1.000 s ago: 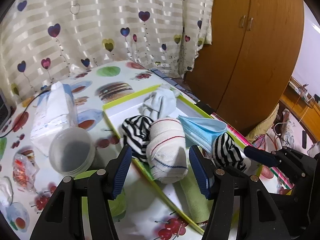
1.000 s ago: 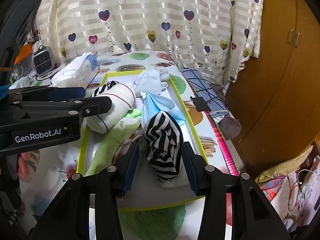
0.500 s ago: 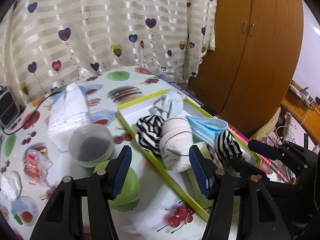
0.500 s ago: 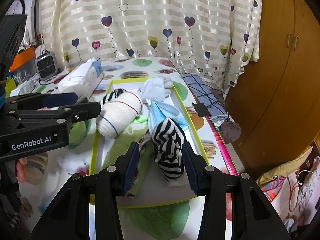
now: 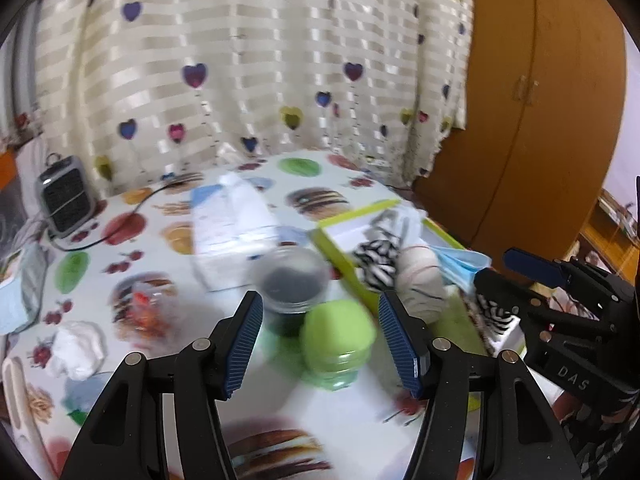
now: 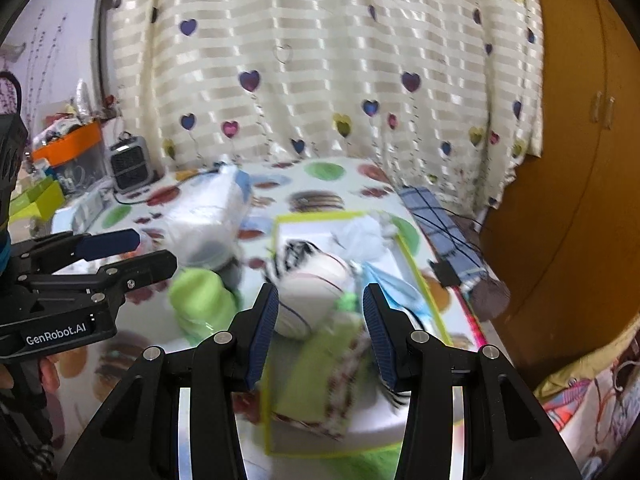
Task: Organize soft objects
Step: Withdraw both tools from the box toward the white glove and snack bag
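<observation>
rolled socks (image 6: 316, 280), mask (image 6: 384, 280), in green-rimmed tray (image 6: 416, 276)

The left gripper (image 5: 320, 340) points down at a slant, its blue-padded jaws standing well apart with nothing pressed between them. The right gripper (image 6: 320, 336) tilts down likewise, jaws parted and gripping nothing. In the right wrist view the left gripper (image 6: 132, 252) reaches in from the left edge, a hand (image 6: 24, 372) around its handle
</observation>
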{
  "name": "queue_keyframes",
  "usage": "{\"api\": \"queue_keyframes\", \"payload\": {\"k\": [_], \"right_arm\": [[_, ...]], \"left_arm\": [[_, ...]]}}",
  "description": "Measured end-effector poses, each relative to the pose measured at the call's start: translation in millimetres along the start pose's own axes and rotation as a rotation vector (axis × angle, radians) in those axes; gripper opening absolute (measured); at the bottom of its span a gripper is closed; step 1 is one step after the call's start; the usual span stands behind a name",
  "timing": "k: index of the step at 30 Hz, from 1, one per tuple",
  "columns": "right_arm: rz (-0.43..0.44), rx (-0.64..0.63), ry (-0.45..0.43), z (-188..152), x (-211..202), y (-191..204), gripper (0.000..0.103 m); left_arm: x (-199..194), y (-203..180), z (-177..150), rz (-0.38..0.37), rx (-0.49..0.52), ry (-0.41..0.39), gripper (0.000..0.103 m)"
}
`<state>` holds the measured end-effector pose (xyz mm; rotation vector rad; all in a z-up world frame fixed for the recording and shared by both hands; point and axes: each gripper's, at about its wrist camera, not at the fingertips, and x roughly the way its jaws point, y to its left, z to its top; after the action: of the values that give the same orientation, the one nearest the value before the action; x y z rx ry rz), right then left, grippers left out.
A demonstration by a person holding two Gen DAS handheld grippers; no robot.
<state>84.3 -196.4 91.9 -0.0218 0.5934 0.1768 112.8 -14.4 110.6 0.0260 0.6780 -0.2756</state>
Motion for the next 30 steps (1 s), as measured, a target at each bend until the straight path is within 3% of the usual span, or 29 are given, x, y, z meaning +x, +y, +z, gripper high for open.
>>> {"api": "queue_keyframes", "payload": {"k": [11, 18, 24, 30], "right_arm": [[0.167, -0.097, -0.015, 20.6, 22.7, 63.8, 0.046], [0.295, -0.114, 0.037, 32.9, 54.5, 107.2, 0.046], [0.351, -0.15, 0.083, 41.9, 82.9, 144.4, 0.046], [0.398, -0.18, 0.138, 43.7, 111.7, 175.2, 0.046]], "left_arm": [[-26.0, 86.6, -12.3, 0.142, -0.115, -0.006, 0.063], [-37.1, 149.2, -23.6, 0.249, -0.211, 0.002, 0.065], [-43.6, 191.1, -33.0, 0.301, -0.28, 0.009, 0.065], [-37.0, 210.2, -44.5, 0.305, -0.306, 0.049, 0.065]]}}
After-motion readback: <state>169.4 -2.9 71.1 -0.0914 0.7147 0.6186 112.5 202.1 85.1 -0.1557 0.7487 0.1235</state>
